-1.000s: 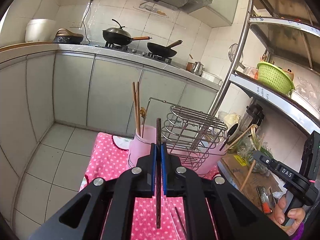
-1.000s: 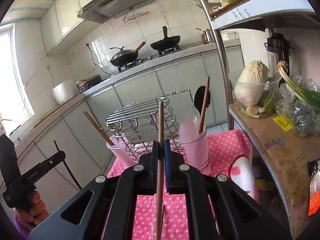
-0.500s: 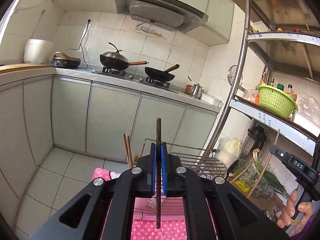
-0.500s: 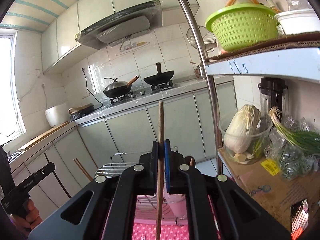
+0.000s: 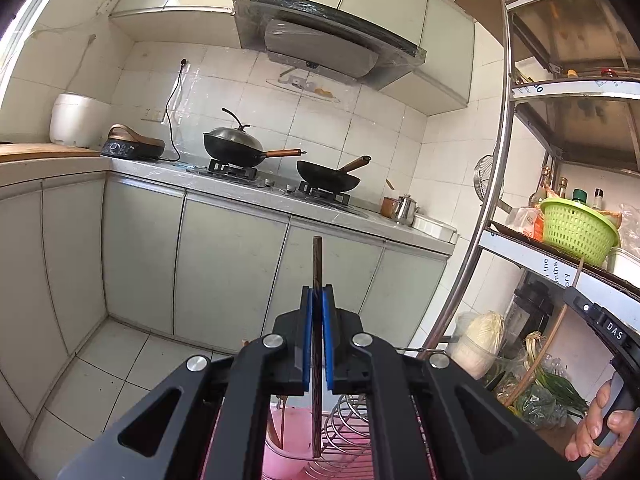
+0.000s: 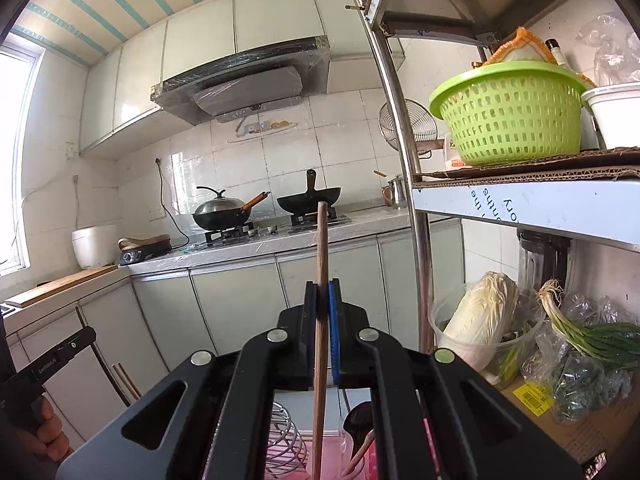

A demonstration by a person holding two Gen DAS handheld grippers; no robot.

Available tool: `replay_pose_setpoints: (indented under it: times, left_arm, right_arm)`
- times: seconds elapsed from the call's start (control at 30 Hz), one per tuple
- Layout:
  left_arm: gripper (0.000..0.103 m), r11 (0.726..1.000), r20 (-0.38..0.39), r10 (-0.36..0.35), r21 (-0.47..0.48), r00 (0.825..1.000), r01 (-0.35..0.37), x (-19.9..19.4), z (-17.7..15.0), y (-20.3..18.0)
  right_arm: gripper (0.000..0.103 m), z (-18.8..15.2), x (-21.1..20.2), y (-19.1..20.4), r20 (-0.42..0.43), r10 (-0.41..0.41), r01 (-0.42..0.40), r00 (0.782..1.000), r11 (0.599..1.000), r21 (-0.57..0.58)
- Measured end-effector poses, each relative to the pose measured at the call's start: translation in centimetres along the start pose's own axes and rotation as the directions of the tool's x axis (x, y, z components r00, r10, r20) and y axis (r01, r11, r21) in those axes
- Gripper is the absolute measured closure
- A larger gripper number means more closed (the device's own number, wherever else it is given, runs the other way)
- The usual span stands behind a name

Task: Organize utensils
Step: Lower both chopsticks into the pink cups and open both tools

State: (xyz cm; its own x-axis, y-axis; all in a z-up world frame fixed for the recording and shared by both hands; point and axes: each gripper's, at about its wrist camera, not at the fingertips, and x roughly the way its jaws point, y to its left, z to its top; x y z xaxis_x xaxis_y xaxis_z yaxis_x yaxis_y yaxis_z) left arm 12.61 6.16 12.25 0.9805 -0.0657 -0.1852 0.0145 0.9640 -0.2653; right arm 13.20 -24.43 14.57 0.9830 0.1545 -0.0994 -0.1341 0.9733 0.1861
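Both grippers have risen since a second ago: the pink cups and wire rack that filled the middle of each view then now sit at the very bottom edge, and cabinets and stove take up the centre.

The left gripper [image 5: 316, 308] has its blue-padded jaws pinched narrow on a dark chopstick [image 5: 317, 264], a slim, straight, dark-grained wooden stick standing upright, its blunt squared end above the pads and its lower end hanging over the pink holder [image 5: 288, 436], a smooth plastic cup. Beside that cup curl the shiny round wires of the chrome rack [image 5: 348, 424].

The right gripper [image 6: 322, 304] is likewise clamped on a light chopstick [image 6: 321, 248], pale matte wood, round, tilted slightly, its lower end reaching to the frame's bottom edge above the rack's wire loops [image 6: 284, 440]. A dark glossy spoon [image 6: 358, 424] with a wooden handle stands just to the right of it.

Behind, two black woks [image 5: 328, 176] rest on the stove atop the grey stone worktop [image 5: 280, 196]. A steel-post shelf [image 6: 404, 152] carries a perforated green basket [image 6: 508, 116], with a crinkled napa cabbage [image 6: 480, 316] in a clear tub below.
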Motion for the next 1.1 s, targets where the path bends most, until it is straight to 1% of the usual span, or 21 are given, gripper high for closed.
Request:
replay_pose_setpoints:
  times: [0.13,0.2,0.47,0.8,0.93,1.1]
  left_arm:
    - [0.099,1.000,-0.006,0.008,0.004,1.000,-0.008,1.4,-0.6,0.1]
    - [0.099,1.000,-0.008,0.014,0.016,1.000,-0.014,2.0,-1.1,0.0]
    - [0.099,0.999,-0.055,0.029,0.041,0.998,-0.026,3.5,-3.1,0.4]
    - [0.099,0.998,-0.123,0.023,0.061,0.992,-0.016,3.6,-6.0,0.8]
    - [0.099,0.999,-0.156,0.021,0.052,0.987,-0.013,3.7,-7.0,1.1]
    - [0.099,0.998,-0.213,0.034,0.052,0.977,-0.024,4.4,-8.3,1.5]
  right_arm:
    - [0.097,-0.4,0.8,0.4,0.015,-0.029,0.030,0.999,0.998,-0.051]
    - [0.097,-1.0,1.4,0.4,0.006,-0.042,0.042,0.999,0.997,-0.071]
    - [0.097,-3.7,3.4,-0.2,-0.088,-0.027,0.024,0.996,0.999,-0.043]
    - [0.097,-6.6,3.6,-0.1,-0.178,-0.011,0.006,0.984,1.000,-0.030]
    - [0.097,-7.7,3.2,0.1,-0.207,-0.008,0.001,0.978,0.999,-0.032]
    - [0.097,-8.5,3.2,0.5,-0.250,-0.011,0.000,0.968,0.999,-0.045]
